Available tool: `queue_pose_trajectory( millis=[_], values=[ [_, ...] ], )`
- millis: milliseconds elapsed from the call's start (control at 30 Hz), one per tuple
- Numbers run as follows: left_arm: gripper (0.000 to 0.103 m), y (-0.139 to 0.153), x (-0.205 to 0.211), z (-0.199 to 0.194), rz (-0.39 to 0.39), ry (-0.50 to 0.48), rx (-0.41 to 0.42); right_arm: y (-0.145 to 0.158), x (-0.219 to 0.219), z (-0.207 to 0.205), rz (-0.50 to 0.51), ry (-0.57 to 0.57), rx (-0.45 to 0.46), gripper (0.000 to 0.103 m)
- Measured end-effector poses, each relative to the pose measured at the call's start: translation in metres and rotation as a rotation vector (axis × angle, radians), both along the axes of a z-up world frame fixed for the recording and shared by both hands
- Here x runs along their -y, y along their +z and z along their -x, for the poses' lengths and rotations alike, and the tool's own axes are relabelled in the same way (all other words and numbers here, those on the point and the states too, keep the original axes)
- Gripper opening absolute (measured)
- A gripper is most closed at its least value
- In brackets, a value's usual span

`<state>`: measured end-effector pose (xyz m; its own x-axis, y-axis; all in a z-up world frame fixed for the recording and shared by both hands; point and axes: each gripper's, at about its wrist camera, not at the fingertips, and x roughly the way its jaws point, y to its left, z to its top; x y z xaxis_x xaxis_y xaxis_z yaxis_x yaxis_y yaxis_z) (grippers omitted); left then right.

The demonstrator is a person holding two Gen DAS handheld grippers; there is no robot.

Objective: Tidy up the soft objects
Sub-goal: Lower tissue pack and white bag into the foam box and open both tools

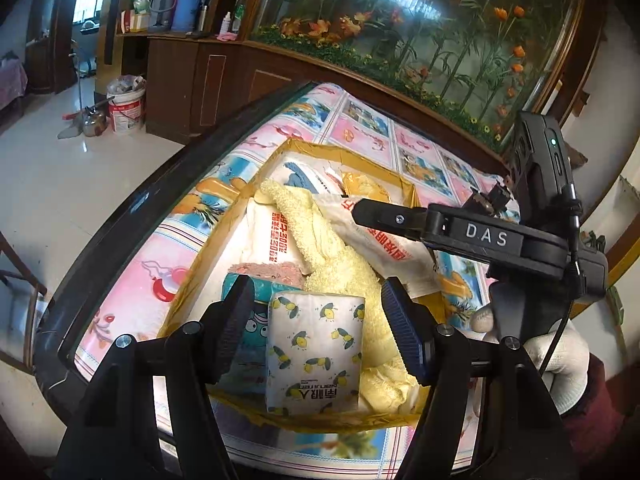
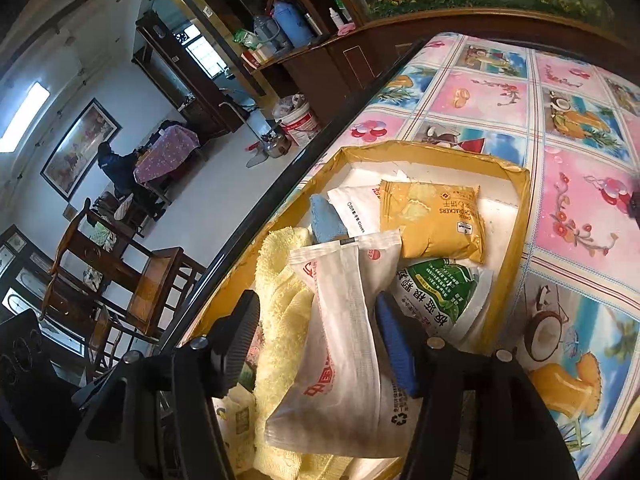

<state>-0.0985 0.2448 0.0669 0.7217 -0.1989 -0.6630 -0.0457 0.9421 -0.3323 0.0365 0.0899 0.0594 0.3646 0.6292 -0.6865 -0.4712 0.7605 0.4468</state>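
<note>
A yellow-taped cardboard box [image 1: 320,148] [image 2: 440,152] on the table holds soft packs. My left gripper [image 1: 318,324] stands open over its near end. A white tissue pack with lemon print [image 1: 316,352] sits upright between the pads, with a gap on each side. My right gripper [image 2: 318,344] is open too. A white plastic bag with red print [image 2: 340,340] [image 1: 384,236] lies between its fingers on a yellow towel [image 2: 280,300] [image 1: 320,240]. Deeper in the box are a yellow cracker packet [image 2: 432,220], a green-and-white packet [image 2: 444,292] and a blue cloth [image 2: 326,216].
The table wears a pink and blue picture oilcloth [image 2: 560,112] with a black rim [image 1: 120,224]. A gloved hand [image 1: 560,360] holds the right gripper's housing [image 1: 486,236]. Dark wooden cabinets [image 1: 208,80], a white bucket [image 1: 126,110] and wooden chairs [image 2: 120,272] stand beyond the table.
</note>
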Motion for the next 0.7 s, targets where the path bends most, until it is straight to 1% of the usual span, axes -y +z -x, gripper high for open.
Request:
queue_pose_trajectory(
  millis=[200, 333, 467, 533, 633, 700],
  values=[
    [0.067, 0.005, 0.005, 0.01, -0.001, 0.014, 0.01, 0.012, 0.003, 0.017, 0.063, -0.002, 0.075, 0.06],
    [0.067, 0.008, 0.011, 0.017, -0.007, 0.016, 0.014, 0.016, 0.008, 0.025, 0.081, -0.006, 0.114, 0.06],
    [0.067, 0.018, 0.016, 0.03, -0.01, 0.038, 0.025, 0.02, 0.023, 0.035, 0.074, -0.013, 0.149, 0.06],
    [0.067, 0.026, 0.018, 0.043, -0.01, 0.051, 0.049, 0.025, 0.035, 0.041, 0.061, -0.033, 0.197, 0.06],
    [0.067, 0.042, 0.022, 0.066, -0.059, 0.079, 0.082, 0.03, 0.054, 0.052, 0.042, -0.069, 0.279, 0.06],
    [0.067, 0.052, 0.023, 0.081, -0.082, 0.105, 0.11, 0.03, 0.065, 0.055, 0.034, -0.09, 0.315, 0.06]
  ],
)
